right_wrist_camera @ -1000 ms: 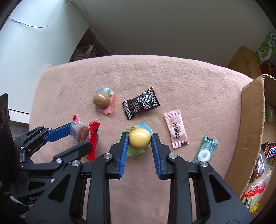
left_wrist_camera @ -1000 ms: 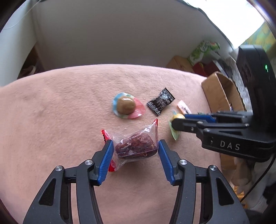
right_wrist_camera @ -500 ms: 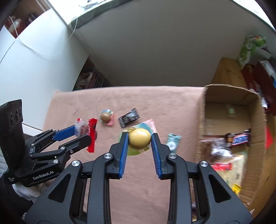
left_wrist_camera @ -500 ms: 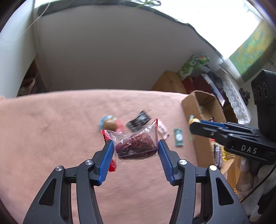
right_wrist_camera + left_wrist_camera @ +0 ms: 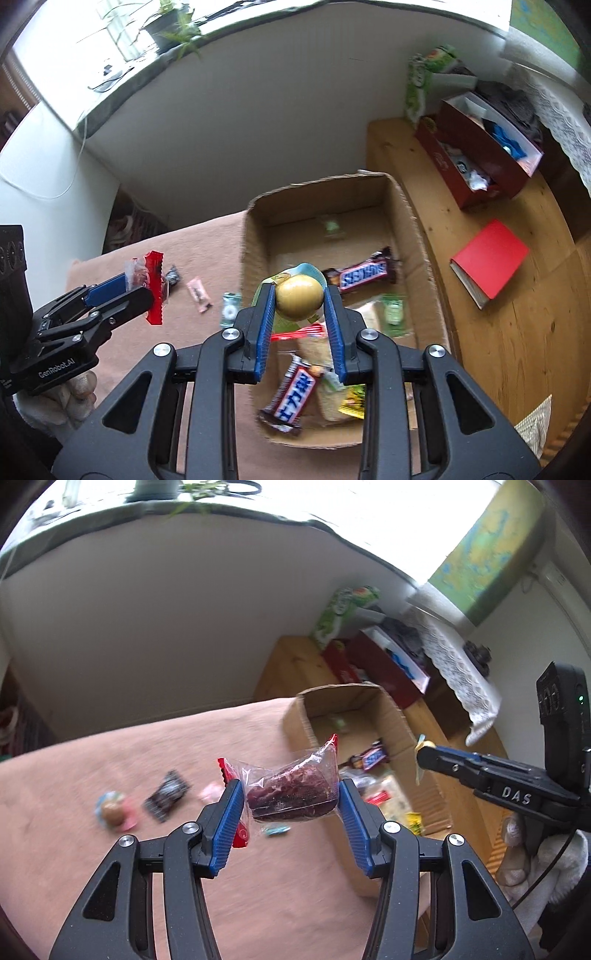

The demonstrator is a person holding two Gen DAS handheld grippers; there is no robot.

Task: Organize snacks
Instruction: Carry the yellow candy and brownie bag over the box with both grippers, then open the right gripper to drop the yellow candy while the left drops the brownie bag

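Right wrist view: the right gripper (image 5: 300, 298), jaws narrowly set, is clamped on a round yellow candy (image 5: 298, 297) in a pale green and blue wrapper. The cardboard box (image 5: 421, 258) lies directly below and beyond its fingers, so this hand is the nearer one to drop. The left gripper (image 5: 291, 802), about half open, pinches a clear packet (image 5: 291, 792) of dark red dried fruit with red ends, its long axis spanning the jaws. The box lies ahead and to the right of those fingers.

Snack bars (image 5: 364, 274) inside box (image 5: 417, 236) on table (image 5: 207, 240)
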